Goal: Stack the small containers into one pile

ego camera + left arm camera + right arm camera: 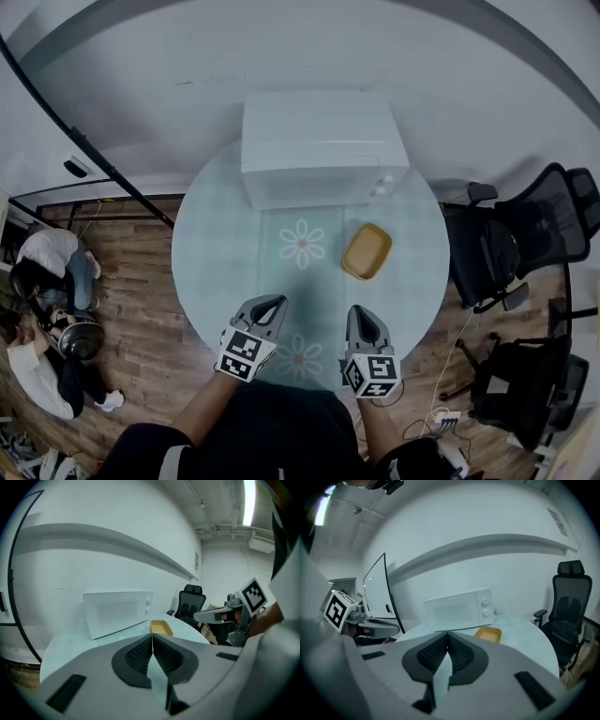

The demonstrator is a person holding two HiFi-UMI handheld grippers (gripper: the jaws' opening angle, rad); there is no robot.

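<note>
Head view: the yellow container point(367, 251) sits on the round surface point(217, 253) just in front of the microwave point(323, 145), by its right corner. It reads as one pile. Whether several are nested in it I cannot tell, and no other loose container shows. The left gripper point(270, 302) and right gripper point(362, 313) hover well apart from the microwave, at the near rim.

Left gripper view: the fingers are pressed together on nothing, with the container ahead, beside the microwave.

Right gripper view: the fingers are likewise clenched and empty.

The stacking looks finished, with nothing left to add.
</note>
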